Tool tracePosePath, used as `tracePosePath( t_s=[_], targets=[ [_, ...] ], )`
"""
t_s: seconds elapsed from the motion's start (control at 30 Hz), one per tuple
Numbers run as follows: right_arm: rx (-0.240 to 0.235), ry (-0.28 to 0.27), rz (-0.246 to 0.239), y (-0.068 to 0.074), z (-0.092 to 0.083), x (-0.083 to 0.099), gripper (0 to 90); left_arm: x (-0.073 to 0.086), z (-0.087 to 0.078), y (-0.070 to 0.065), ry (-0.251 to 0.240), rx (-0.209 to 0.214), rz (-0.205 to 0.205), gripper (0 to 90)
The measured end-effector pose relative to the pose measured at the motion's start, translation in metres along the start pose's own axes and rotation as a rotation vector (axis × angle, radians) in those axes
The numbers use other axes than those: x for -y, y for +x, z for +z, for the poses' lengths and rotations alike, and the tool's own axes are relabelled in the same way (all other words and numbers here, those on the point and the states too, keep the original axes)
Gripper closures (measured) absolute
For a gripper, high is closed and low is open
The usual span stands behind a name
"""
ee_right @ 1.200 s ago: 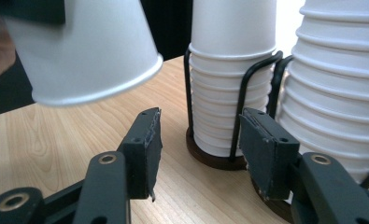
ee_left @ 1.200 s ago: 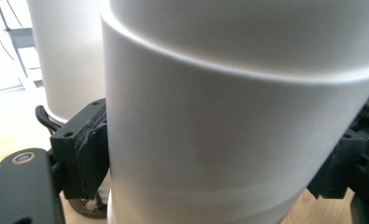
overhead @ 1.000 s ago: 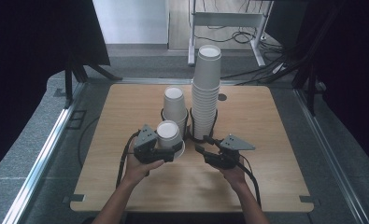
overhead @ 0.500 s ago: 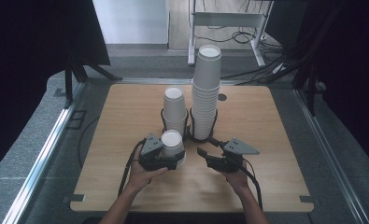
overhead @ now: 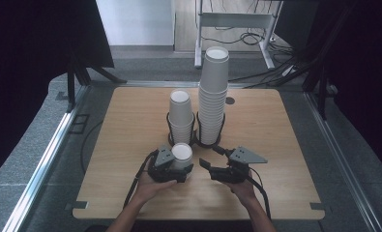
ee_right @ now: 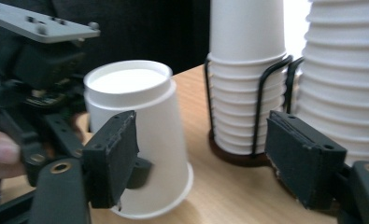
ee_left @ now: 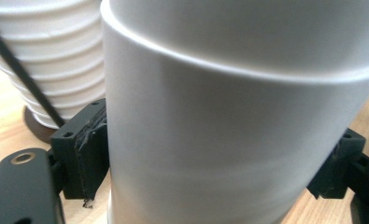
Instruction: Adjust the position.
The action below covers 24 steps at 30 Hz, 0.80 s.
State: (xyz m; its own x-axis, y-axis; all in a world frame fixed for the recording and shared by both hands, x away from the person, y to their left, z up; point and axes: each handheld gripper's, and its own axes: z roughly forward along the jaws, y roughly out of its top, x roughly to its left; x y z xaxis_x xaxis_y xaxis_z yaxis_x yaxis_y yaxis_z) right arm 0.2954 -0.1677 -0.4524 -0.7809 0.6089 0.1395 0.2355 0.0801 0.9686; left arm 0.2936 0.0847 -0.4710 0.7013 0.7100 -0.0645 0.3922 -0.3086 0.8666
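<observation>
On the near half of the wooden table (overhead: 130, 125), towards our left, we find the left gripper (overhead: 171, 166) clamped on a single white paper cup (overhead: 182, 153). From the high view the cup stands upside down, base uppermost, just in front of the two cup holders. The left gripper view confirms the grip: both black pads (ee_left: 89, 149) press against the cup's wall (ee_left: 229, 140), one on either side. In the right gripper view the same cup (ee_right: 140, 154) has its wide rim down at the table surface; whether it rests fully on the wood we cannot tell.

Behind it we note a short stack of white cups (overhead: 181, 116) seated in a black wire holder (overhead: 169, 128), and just beside that, to the right, a tall stack of white cups (overhead: 213, 92) in a matching wire holder (overhead: 222, 130). Both stacks stand upright and the holders touch or nearly touch.

Further right, the right gripper (overhead: 213, 166) lies level, pointing towards the held cup but apart from it. Its jaws have just been opening and stand apart with nothing between them; the right gripper view shows the short stack (ee_right: 245, 79) through the gap. A hand (overhead: 242, 188) holds it from below.
</observation>
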Motion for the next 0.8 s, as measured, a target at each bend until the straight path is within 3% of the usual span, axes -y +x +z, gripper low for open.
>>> tracePosePath(
  t_s=[0.13, 0.43, 0.63, 0.8],
  targets=[
    [-0.037, 0.009, 0.013, 0.006, 0.002, 0.002, 21.2, 0.004, 0.008, -0.008, 0.032, 0.012, 0.032, 16.0],
    [-0.087, 0.057, 0.015, 0.019, 0.015, 0.007, 14.8, 0.007, 0.018, -0.028, 0.049, 0.060, 0.068, 16.0],
    [-0.113, 0.079, 0.008, 0.024, 0.022, 0.013, 14.9, 0.005, 0.018, -0.037, 0.039, 0.095, 0.078, 16.0],
    [-0.118, 0.077, -0.004, 0.026, 0.023, 0.015, 20.0, 0.005, 0.019, -0.042, 0.042, 0.103, 0.084, 15.9]
  ],
)
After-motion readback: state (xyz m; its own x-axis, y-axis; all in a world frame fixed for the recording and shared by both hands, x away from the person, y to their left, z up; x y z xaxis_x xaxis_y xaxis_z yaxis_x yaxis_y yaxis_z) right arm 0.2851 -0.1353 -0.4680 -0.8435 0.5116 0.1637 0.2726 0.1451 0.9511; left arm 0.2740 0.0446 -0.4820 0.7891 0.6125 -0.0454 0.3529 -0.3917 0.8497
